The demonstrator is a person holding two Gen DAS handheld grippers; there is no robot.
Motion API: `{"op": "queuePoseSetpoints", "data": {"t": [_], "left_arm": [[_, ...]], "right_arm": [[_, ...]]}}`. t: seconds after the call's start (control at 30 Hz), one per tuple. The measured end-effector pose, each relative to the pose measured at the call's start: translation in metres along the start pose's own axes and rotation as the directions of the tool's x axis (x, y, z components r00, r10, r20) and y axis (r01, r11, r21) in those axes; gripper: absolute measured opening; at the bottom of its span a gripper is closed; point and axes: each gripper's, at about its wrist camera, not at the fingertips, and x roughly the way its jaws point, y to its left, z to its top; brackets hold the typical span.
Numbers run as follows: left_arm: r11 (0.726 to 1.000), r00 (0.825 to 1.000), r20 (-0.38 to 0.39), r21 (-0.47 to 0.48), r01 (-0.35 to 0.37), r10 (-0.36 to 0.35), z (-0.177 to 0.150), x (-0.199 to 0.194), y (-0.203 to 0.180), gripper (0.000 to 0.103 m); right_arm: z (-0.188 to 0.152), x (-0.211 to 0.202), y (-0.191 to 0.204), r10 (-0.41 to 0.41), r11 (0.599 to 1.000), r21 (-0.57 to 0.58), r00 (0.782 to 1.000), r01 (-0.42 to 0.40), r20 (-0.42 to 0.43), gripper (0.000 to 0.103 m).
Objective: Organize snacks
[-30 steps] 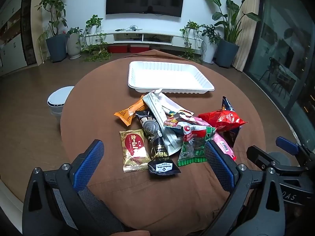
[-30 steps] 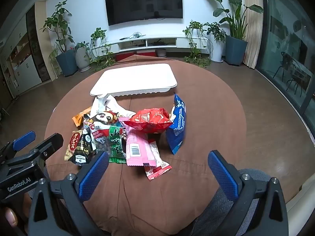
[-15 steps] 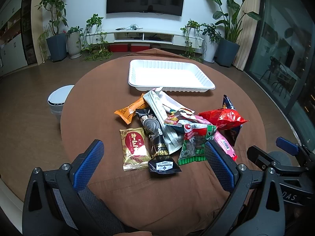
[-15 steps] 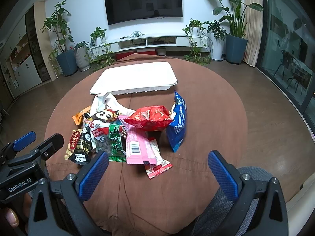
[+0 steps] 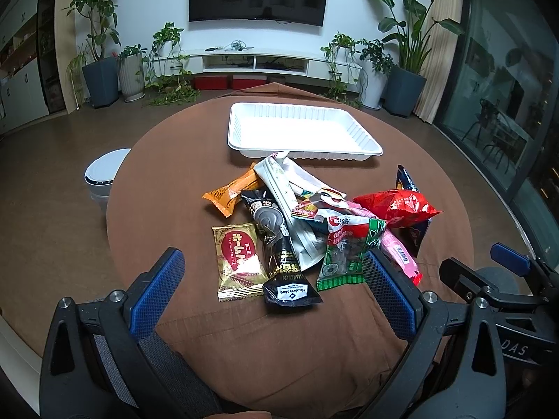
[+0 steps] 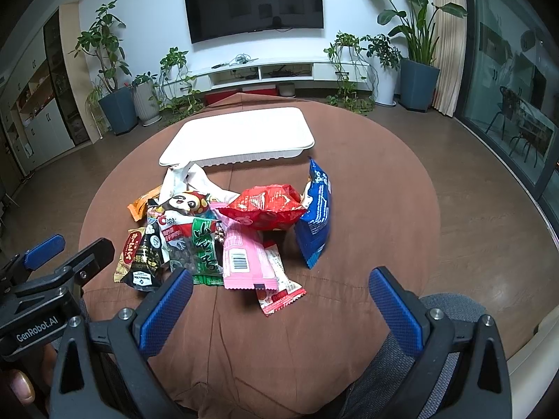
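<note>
A pile of snack packets lies mid-table on the brown cloth: a gold packet [image 5: 238,261], a black packet [image 5: 286,272], an orange bar [image 5: 230,191], a green packet [image 5: 346,255], a red bag [image 5: 398,206] and a blue bag [image 6: 314,220]. A pink packet [image 6: 241,255] lies at the front of the pile. An empty white tray [image 5: 300,131] sits behind the pile, also in the right wrist view [image 6: 241,139]. My left gripper [image 5: 276,296] is open just short of the black packet. My right gripper [image 6: 279,303] is open near the pile's front edge.
The round table [image 5: 167,160] has a brown cloth that folds over its near edge. A white bin [image 5: 104,174] stands on the floor to the left. Potted plants and a TV console line the far wall.
Both grippers have moved slightly forward and down toward the snack pile. Nothing was picked up.
</note>
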Motion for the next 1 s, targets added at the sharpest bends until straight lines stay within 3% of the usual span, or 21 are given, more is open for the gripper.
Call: {"op": "queuePoseSetpoints", "data": {"t": [1.0], "left_arm": [[1.0,1.0,-0.006,0.0,-0.002,0.002,-0.0004,0.0029,-0.0009,0.103]], "right_arm": [[-0.0016,0.003,-0.0007,0.004,1.0,0.004,1.0,-0.004,-0.005,0.103]]}}
